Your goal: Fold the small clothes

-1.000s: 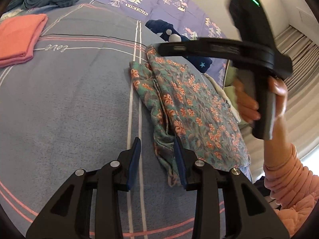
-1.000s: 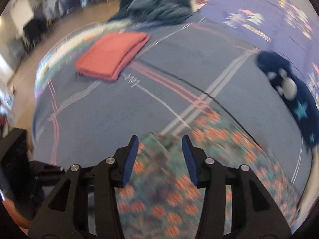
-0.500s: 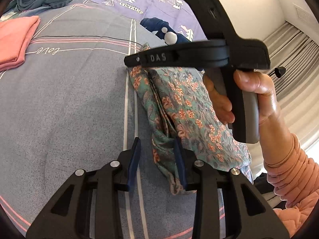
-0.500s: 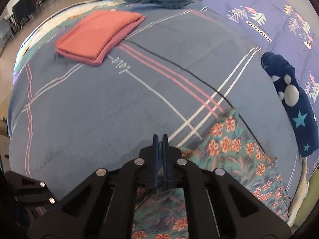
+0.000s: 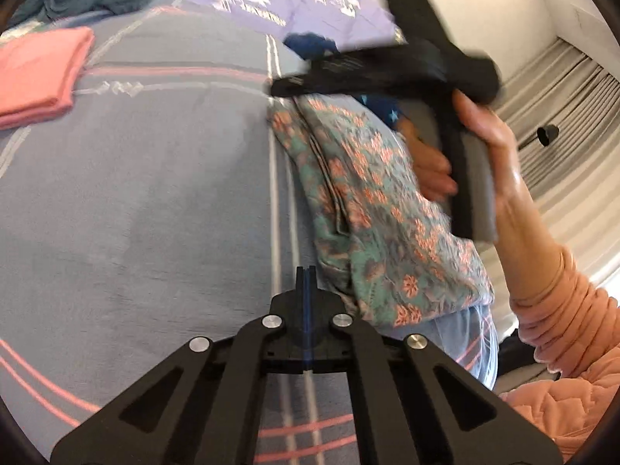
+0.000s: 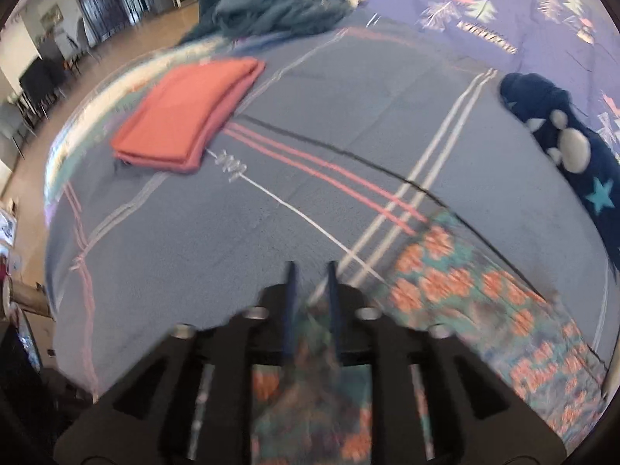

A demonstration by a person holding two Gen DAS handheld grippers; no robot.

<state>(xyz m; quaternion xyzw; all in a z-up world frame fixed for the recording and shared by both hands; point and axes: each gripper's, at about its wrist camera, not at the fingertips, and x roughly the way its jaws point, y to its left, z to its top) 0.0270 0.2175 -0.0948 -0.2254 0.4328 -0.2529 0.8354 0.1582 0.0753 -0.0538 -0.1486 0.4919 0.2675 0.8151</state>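
- since a second ago the left gripper [image 5: 305,277] has gone from open beside the floral garment [image 5: 372,209] to fully closed; its fingers meet flat at the cloth's near-left edge, and whether any hem is caught between them cannot be told from the left wrist view.
- over the same second the right gripper [image 6: 310,290] closed at the garment's far corner and is now opening again; floral cloth shows between its fingers in the right wrist view, but the blur hides whether the pads press on it.
- the floral garment lies on the grey-blue striped bedspread [image 5: 135,193], already doubled lengthwise into a long strip with a crease running down its left side, near the person's side of the bed.
- one piece looks finished: a pink folded cloth [image 6: 186,116] sits flat and squared at the far left of the bedspread, well apart from the work.
- still to do, by my reading: at least one crosswise fold of the floral strip, then setting it aside.
- a navy garment with stars and paw prints [image 6: 573,155] lies unfolded just beyond the floral one, and a teal heap [image 6: 271,4] sits at the far end, so more pieces seem to wait.
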